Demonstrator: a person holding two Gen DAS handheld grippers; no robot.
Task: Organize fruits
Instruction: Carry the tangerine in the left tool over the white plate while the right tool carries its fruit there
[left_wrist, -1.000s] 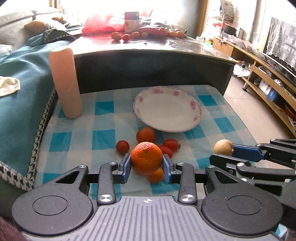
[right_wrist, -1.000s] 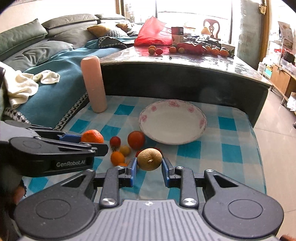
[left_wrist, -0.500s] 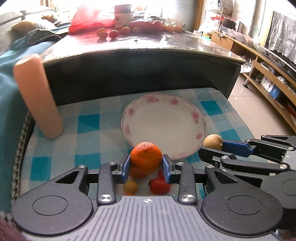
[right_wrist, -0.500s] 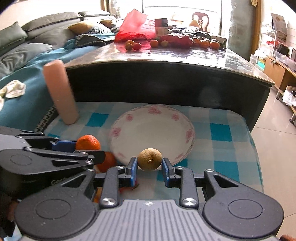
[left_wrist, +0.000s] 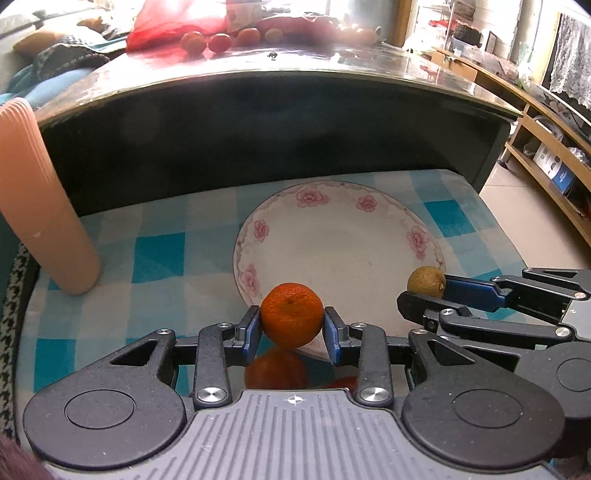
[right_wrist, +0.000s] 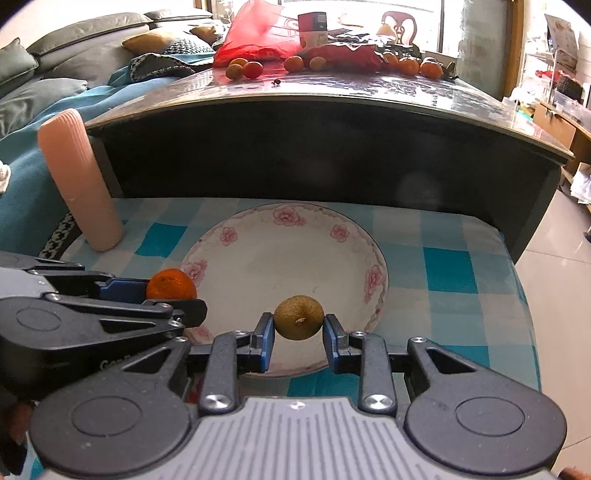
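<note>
My left gripper (left_wrist: 291, 325) is shut on an orange mandarin (left_wrist: 291, 314), held over the near rim of the white plate with pink flowers (left_wrist: 332, 221). My right gripper (right_wrist: 298, 332) is shut on a small brownish-green round fruit (right_wrist: 298, 317), held above the plate's (right_wrist: 266, 254) near part. The right wrist view shows the mandarin (right_wrist: 171, 284) at the plate's left rim, and the left wrist view shows the brown fruit (left_wrist: 426, 281) at its right rim. Nothing lies on the plate. Another orange fruit (left_wrist: 275, 371) and a red one (left_wrist: 341, 382) sit on the cloth under the left gripper.
A blue-and-white checked cloth (right_wrist: 447, 273) covers the low table. A pink ribbed cylinder (right_wrist: 79, 181) stands at the back left. Behind rises a dark table (right_wrist: 325, 147) with more fruit and a red bag (right_wrist: 258, 37). A sofa with a teal blanket (right_wrist: 44, 155) lies left.
Both grippers have moved forward with their fruits, from over the loose fruit on the cloth to over the plate. The plate now fills more of both views.
</note>
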